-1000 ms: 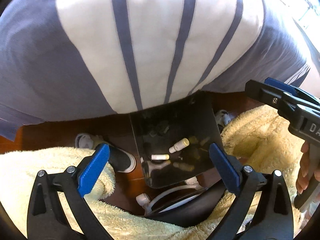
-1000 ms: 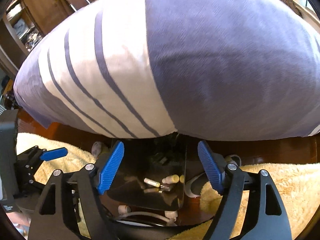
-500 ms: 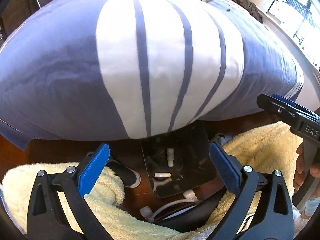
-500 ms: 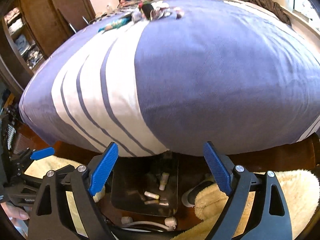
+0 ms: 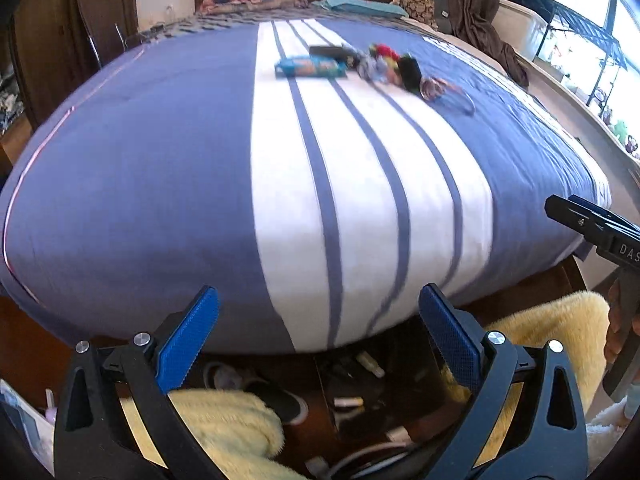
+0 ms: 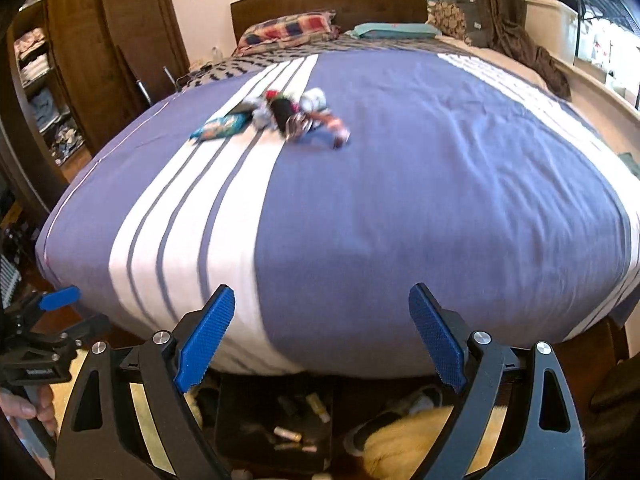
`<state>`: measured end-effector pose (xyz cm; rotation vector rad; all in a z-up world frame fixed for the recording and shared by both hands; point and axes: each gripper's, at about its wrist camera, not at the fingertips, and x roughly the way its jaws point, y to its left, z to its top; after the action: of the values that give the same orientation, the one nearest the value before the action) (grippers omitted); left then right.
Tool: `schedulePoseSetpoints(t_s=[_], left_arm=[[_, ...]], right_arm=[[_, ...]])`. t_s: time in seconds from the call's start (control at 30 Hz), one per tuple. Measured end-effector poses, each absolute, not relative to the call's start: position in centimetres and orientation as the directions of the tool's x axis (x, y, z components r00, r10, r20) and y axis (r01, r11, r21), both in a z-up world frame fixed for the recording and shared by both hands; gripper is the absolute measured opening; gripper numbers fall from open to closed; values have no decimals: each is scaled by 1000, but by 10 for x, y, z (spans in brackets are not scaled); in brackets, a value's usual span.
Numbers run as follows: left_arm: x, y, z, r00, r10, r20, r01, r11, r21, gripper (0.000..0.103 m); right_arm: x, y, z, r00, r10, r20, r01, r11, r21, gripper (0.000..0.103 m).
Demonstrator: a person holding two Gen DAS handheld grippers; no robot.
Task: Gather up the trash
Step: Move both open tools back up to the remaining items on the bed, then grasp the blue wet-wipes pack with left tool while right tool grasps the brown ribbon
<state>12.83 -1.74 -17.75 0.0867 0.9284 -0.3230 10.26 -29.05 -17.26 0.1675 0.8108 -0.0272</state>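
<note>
Hovering at the foot of the bed [image 6: 400, 200], both grippers empty: left gripper [image 5: 318, 332] jaws wide apart, right gripper [image 6: 322, 330] jaws wide too, nothing btwn. Trash pile [image 6: 280, 116] lies mid-bed toward the pillows, w/ a blue wrapper [image 5: 310, 67] beside it. Dark bin [image 6: 276, 420] sits on the floor below.

Blue bedspread [image 6: 440, 184] with white stripes; plaid pillow [image 6: 286, 28]; yellow rug [image 5: 548, 328].

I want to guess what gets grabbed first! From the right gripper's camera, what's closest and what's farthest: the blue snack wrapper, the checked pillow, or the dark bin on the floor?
1. Dark bin, on the floor just below the right gripper.
2. Blue snack wrapper, mid-bed on the white stripes.
3. Checked pillow, at the headboard.
</note>
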Motion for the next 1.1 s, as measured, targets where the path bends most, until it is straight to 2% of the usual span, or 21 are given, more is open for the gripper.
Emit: schedulePoseSetpoints(t_s=[0.47,0.63,0.87,0.9,0.97,1.03,1.1], left_arm=[[230,-35,-162,600,-186,-778,287,958,-8,95],[271,-45,-159,607,-189,-772,288,957,-7,95],[325,-57,-154,609,-186,-771,279,960,-11,95],[335,-62,-155,607,-190,-771,283,959,-14,95],[347,-69,-156,602,-197,-774,291,957,-17,95],[363,-78,-160,591,-203,-781,300,954,-22,95],[376,-86,-162,588,-202,-783,303,953,-18,95]], right_arm=[[207,-306,-146,742,8,-670,84,991,105,88],[240,-293,-146,752,34,-658,27,996,83,70],[278,-283,-162,719,4,-695,24,999,31,68],[280,-282,-164,715,5,-699,22,999,29,66],[284,-281,-168,709,10,-705,10,1000,24,54],[286,-281,-173,698,22,-716,1,999,32,42],[287,-282,-177,692,34,-721,-5,999,42,24]])
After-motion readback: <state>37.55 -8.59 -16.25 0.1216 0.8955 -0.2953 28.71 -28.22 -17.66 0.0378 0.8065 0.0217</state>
